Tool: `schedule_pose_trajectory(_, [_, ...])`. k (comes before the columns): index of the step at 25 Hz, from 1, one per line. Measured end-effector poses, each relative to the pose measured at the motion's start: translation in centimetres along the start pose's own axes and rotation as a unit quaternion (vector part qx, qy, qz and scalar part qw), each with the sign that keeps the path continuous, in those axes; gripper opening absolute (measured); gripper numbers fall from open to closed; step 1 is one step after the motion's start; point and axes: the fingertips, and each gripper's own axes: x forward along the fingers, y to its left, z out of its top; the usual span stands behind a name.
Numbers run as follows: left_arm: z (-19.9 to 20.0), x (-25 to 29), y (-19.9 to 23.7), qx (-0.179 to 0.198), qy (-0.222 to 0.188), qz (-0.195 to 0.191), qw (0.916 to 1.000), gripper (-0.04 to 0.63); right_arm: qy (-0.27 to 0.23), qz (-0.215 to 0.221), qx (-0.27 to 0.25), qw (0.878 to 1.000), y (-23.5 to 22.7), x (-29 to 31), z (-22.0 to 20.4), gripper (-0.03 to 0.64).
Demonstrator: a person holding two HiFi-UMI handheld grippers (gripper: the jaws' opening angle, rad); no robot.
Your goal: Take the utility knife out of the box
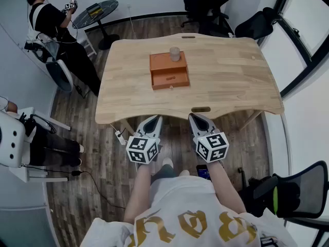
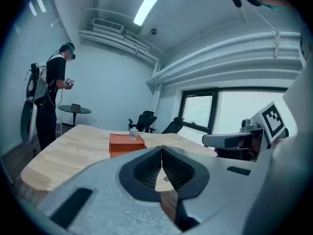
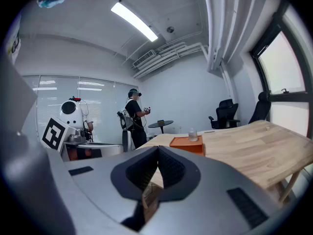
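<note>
An orange box with a closed front drawer sits mid-table, and a small clear bottle stands on its top. No utility knife shows in any view. My left gripper and right gripper hover side by side over the floor, just short of the table's near edge, both shut and empty. In the left gripper view the jaws meet tip to tip, with the box far ahead. In the right gripper view the jaws also touch, and the box lies ahead to the right.
The wooden table has a handle slot near its front edge. A person stands at the back left by a round glass table. Office chairs stand behind, a white robot at left, and a chair at right.
</note>
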Motion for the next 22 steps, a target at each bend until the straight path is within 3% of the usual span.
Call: schedule_pose_trajectory(22, [1.1, -0.2, -1.0, 0.018, 0.001, 0.001, 0.9998, 0.011, -0.004, 0.041, 0.009, 0.999, 0.9, 1.0, 0.1, 0.012])
